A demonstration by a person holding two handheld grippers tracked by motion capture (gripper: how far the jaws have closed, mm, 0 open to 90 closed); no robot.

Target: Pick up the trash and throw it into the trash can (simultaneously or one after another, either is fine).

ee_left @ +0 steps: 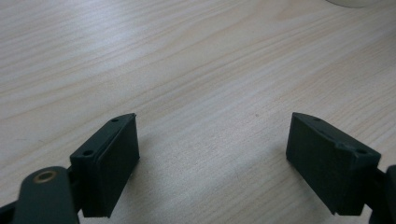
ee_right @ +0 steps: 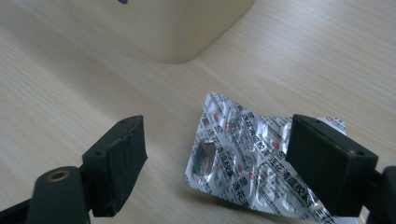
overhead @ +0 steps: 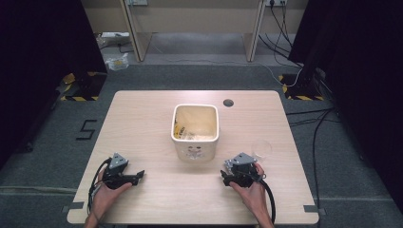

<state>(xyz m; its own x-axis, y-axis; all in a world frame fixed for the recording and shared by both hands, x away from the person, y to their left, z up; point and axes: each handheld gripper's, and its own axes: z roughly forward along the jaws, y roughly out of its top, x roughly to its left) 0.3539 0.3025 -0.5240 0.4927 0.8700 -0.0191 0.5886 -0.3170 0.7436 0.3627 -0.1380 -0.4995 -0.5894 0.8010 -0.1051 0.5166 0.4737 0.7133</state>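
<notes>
While the left gripper (ee_left: 212, 154) rests wide and empty, the right gripper (ee_right: 215, 163) stands wide around a crumpled silver foil blister pack (ee_right: 243, 158) lying between its fingers, so I judge the grasp step needs closing next.

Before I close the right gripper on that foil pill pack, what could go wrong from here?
The blister pack lies nearly flat on the table, so the open right gripper may slide over it or crumple it instead of pinching it. It sits off-centre, against one of the fingers, so a close could push it aside. A clear plastic cup stands just beyond that hand; a wide swing toward the bin could knock it.
</notes>
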